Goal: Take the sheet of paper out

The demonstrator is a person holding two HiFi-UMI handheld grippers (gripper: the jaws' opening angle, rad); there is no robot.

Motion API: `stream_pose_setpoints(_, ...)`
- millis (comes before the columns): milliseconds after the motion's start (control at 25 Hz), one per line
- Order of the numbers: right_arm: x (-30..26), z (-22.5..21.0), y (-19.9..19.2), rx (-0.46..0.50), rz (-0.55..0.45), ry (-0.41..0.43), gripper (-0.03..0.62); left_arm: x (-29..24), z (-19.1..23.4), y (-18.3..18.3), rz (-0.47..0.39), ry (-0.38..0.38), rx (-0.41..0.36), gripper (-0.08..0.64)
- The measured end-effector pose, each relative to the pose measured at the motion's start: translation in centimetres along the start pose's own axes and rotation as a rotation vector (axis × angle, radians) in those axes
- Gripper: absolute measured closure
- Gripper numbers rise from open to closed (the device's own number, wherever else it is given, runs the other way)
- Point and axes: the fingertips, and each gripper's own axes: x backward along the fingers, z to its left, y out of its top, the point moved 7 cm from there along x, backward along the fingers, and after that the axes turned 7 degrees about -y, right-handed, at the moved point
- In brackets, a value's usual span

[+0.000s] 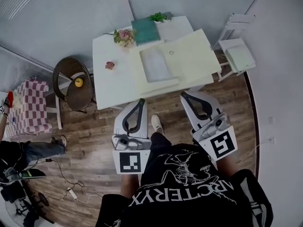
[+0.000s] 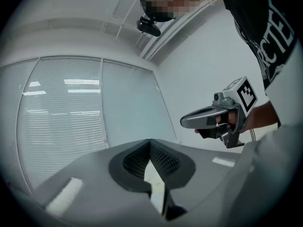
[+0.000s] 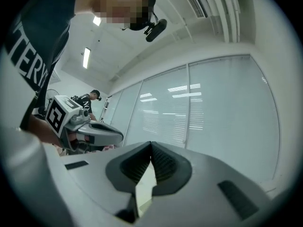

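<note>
Left gripper (image 2: 150, 142) is closed, its jaws tip to tip with nothing between them; the right gripper (image 3: 151, 144) is closed and empty in the same way. Both are held side by side, pointing toward the near edge of the white worktop (image 1: 106, 86). The sheet of paper (image 1: 156, 64) lies flat on a cream board (image 1: 194, 56) on that worktop, beyond both grippers and untouched. A green book (image 1: 145, 30) and a flower posy (image 1: 124, 36) sit along the far side.
</note>
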Motion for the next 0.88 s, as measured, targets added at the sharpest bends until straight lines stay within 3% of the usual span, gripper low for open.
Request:
stream_pose_setpoints(200,-7.8,-1.0,-0.3,0.008,0.027,-0.020,0.581,-3.1,7.9,-1.6,0.021,-0.022,-0.010,0.548)
stream_pose_setpoints(360,-11.0,-2.0,-0.4,0.014,0.037,-0.056,0.581,-5.0,11.1,-2.2,0.012,-0.043,0.010,0.548)
stream_pose_setpoints(640,-13.1,-4.7,-1.5,0.026,0.076,-0.064,0.580,-8.5,12.1,-2.4,0.001,-0.070,0.006,0.548)
stream_pose_setpoints(880,-13.9,-7.2,-3.6,-0.067,0.094,-0.004,0.580,-10.0,10.8,-1.8,0.011,-0.011,0.006,0.548)
